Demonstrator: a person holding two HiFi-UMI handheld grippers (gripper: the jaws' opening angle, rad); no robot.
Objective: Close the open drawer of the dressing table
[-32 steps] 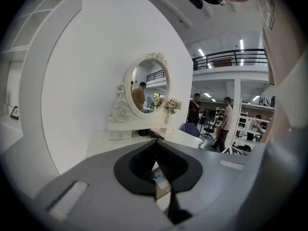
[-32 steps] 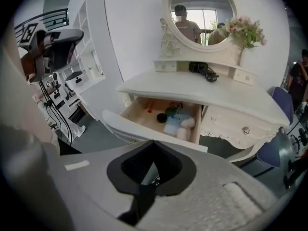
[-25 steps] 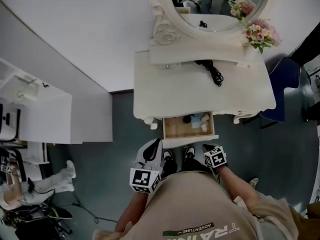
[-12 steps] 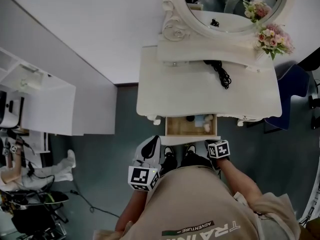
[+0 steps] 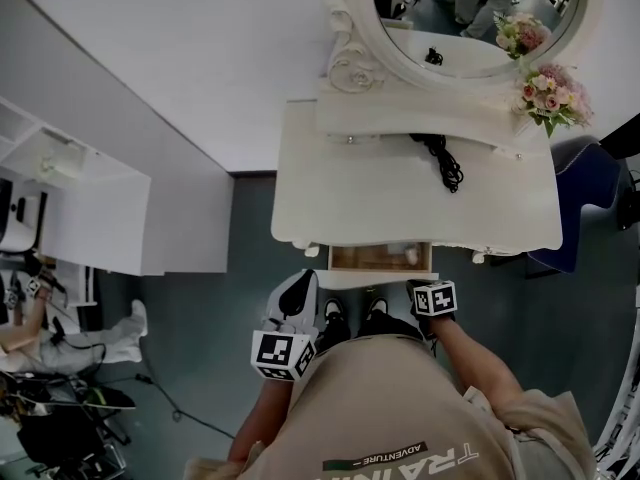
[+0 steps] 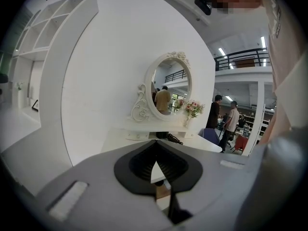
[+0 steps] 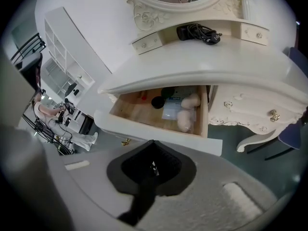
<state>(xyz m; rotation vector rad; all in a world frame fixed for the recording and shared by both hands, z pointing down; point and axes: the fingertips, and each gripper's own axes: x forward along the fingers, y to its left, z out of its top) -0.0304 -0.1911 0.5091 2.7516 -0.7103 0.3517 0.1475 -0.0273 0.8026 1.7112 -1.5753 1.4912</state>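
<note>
The white dressing table (image 5: 410,193) stands against the wall, its middle drawer (image 5: 380,259) pulled out a short way. In the right gripper view the drawer (image 7: 144,110) shows a wooden floor with a black round thing, a pale packet and two beige lumps. My right gripper (image 7: 153,163) is shut and empty, just short of the white drawer front (image 7: 159,134). In the head view it (image 5: 432,303) sits by the front's right end. My left gripper (image 5: 295,308) is by the left end, shut and empty (image 6: 156,170), aimed up at the oval mirror (image 6: 168,88).
A black cable (image 5: 442,160) lies on the tabletop and pink flowers (image 5: 552,86) stand at its back right. A white shelf unit (image 5: 90,213) stands to the left, a blue chair (image 5: 590,183) to the right. My shoes (image 5: 352,313) are under the drawer. People stand far off (image 6: 231,124).
The drawer has slid inward and shows less of its wooden floor than a second ago. Both grippers stay near its front and have moved slightly toward the table.
</note>
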